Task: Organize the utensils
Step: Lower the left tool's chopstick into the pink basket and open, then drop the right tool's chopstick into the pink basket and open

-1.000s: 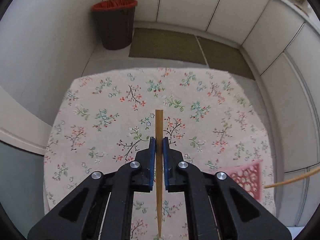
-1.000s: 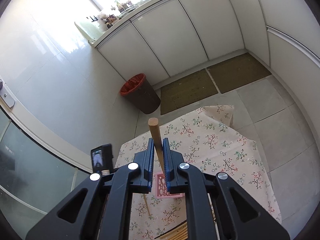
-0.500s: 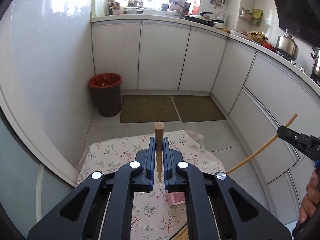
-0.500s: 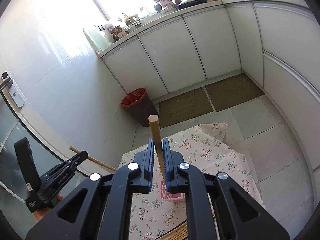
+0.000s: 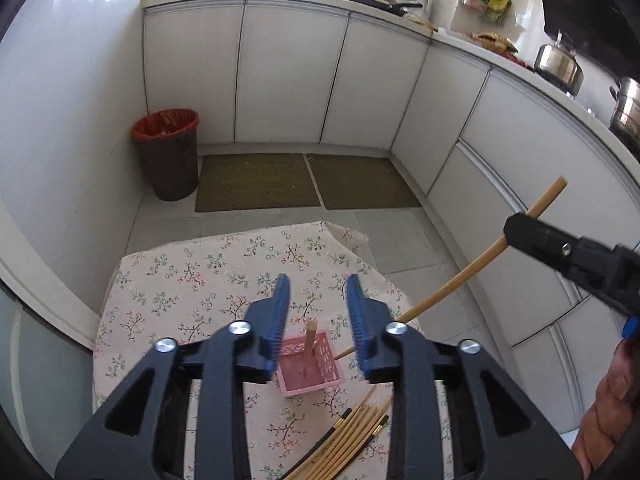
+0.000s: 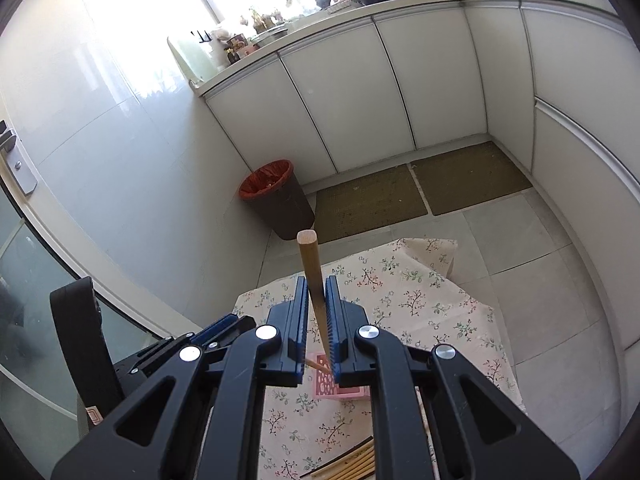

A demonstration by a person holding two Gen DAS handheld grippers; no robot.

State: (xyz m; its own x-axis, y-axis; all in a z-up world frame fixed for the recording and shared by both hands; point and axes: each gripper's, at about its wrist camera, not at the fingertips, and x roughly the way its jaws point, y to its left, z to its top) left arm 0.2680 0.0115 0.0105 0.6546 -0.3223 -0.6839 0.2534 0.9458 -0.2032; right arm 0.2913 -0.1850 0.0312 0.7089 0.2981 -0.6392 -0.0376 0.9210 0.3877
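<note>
My left gripper (image 5: 319, 312) hovers high over the floral-cloth table (image 5: 180, 280) with its jaws opening and nothing pressed between the pads. Below it, a bamboo chopstick (image 5: 310, 336) stands loose in the small pink holder (image 5: 316, 376). Several more chopsticks (image 5: 348, 436) lie in a bundle on the cloth nearer to me. My right gripper (image 6: 318, 304) is shut on another bamboo chopstick (image 6: 310, 264), which runs up between its pads and slants down toward the pink holder (image 6: 336, 386). The left wrist view shows the right gripper (image 5: 520, 232) and its chopstick (image 5: 472, 272) from the side.
A brown bin (image 5: 168, 152) with a red liner stands by the wall past the table. Two mats (image 5: 304, 180) lie before white cabinets. A person's hand (image 5: 608, 404) holds the right gripper's handle. The left gripper (image 6: 224, 326) shows at the left of the right wrist view.
The left gripper rose well above the table, then opened and let go of its chopstick, which now stands in the pink holder. The right gripper kept its chopstick and lifted slightly.
</note>
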